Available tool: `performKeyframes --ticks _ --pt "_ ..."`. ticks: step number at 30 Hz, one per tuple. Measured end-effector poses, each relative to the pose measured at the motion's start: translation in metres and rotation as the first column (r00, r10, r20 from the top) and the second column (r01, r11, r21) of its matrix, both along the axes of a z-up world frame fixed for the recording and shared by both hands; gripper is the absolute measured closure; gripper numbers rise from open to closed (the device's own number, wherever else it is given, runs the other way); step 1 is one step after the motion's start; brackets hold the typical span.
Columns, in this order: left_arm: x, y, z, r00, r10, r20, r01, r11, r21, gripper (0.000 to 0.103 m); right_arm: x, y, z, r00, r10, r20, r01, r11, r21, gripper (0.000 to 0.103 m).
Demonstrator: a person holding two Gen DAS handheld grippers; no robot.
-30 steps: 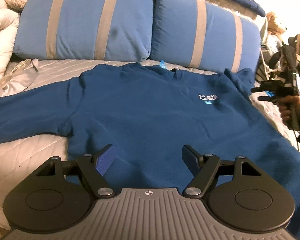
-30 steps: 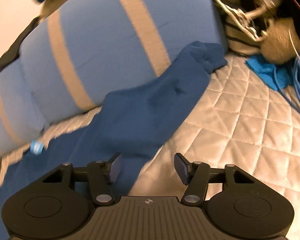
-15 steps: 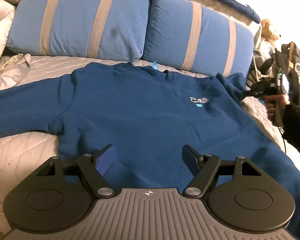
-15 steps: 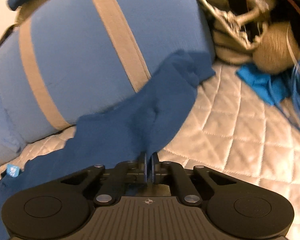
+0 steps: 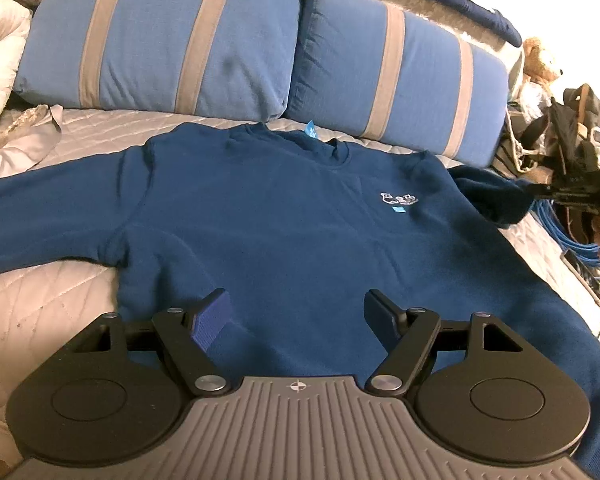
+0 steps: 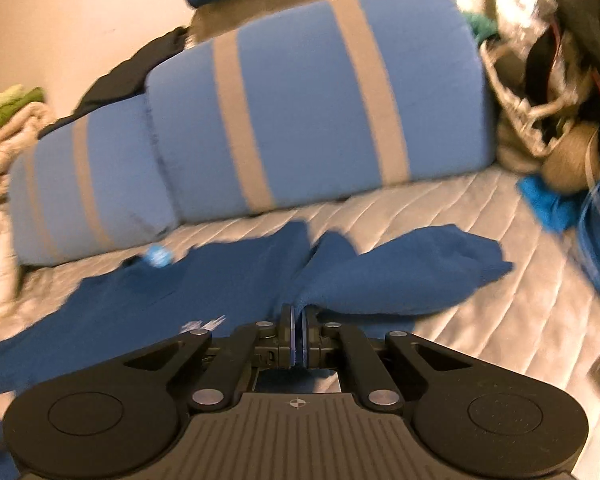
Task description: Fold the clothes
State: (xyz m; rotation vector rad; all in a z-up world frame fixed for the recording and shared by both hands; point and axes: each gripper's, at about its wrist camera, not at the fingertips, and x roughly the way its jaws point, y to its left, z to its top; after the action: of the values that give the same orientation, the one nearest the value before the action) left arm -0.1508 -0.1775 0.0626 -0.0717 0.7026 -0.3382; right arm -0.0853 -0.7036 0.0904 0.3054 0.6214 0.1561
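Note:
A dark blue sweatshirt (image 5: 284,216) lies face up on the bed, its white chest logo (image 5: 398,199) toward the right. My left gripper (image 5: 298,312) hovers open over its lower body, nothing between the fingers. My right gripper (image 6: 299,320) is shut on the sweatshirt's right sleeve (image 6: 400,276), which hangs lifted from the pads with its cuff end drooping toward the mattress. In the left wrist view that same gripper (image 5: 540,190) shows at the far right, held by a hand, with the sleeve (image 5: 492,196) bunched in front of it.
Two blue pillows with grey stripes (image 5: 180,40) (image 5: 400,76) line the head of the quilted mattress (image 6: 480,240). A white duvet (image 5: 0,60) is piled at the left. Bags, a teddy bear (image 5: 538,60) and blue cables (image 5: 560,224) crowd the right bedside.
My right gripper closed on the sleeve and lifted it off the pillow, pulling it away from the pillows. The left gripper stayed where it was, still open.

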Motion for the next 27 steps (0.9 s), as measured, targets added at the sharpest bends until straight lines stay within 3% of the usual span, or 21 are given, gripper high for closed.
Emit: performKeyframes --ticks 4,6,8,15,18,22,27 --pt "-0.002 0.001 0.001 1.000 0.003 0.001 -0.003 1.000 0.004 0.029 -0.012 0.013 -0.008 0.998 0.058 -0.021 -0.059 0.997 -0.040 0.090" --pt "-0.003 0.002 0.001 1.000 0.009 0.008 -0.009 1.000 0.005 0.029 -0.018 0.006 -0.014 0.998 0.064 -0.029 -0.065 0.998 -0.024 0.069" --pt "-0.004 0.003 0.001 1.000 0.011 0.009 -0.011 1.000 0.000 0.029 -0.025 -0.006 -0.017 0.999 0.044 -0.029 -0.045 0.999 -0.006 0.056" --pt "-0.001 0.002 0.000 1.000 -0.001 -0.004 0.001 1.000 0.001 0.029 -0.019 -0.073 -0.036 0.983 -0.176 -0.055 0.180 0.982 0.066 0.052" --pt "-0.001 0.001 0.000 1.000 0.000 -0.007 0.000 1.000 0.003 0.029 -0.005 -0.112 -0.050 0.953 -0.288 -0.095 0.302 0.929 0.214 0.052" --pt "0.000 0.000 0.000 1.000 -0.001 -0.011 0.001 1.000 0.006 0.029 0.016 -0.153 -0.079 0.912 -0.370 -0.178 0.410 0.802 0.434 0.051" --pt "0.002 0.000 -0.001 1.000 -0.006 -0.020 0.006 1.000 0.012 0.029 0.043 -0.165 -0.105 0.886 -0.393 -0.246 0.462 0.703 0.540 0.050"
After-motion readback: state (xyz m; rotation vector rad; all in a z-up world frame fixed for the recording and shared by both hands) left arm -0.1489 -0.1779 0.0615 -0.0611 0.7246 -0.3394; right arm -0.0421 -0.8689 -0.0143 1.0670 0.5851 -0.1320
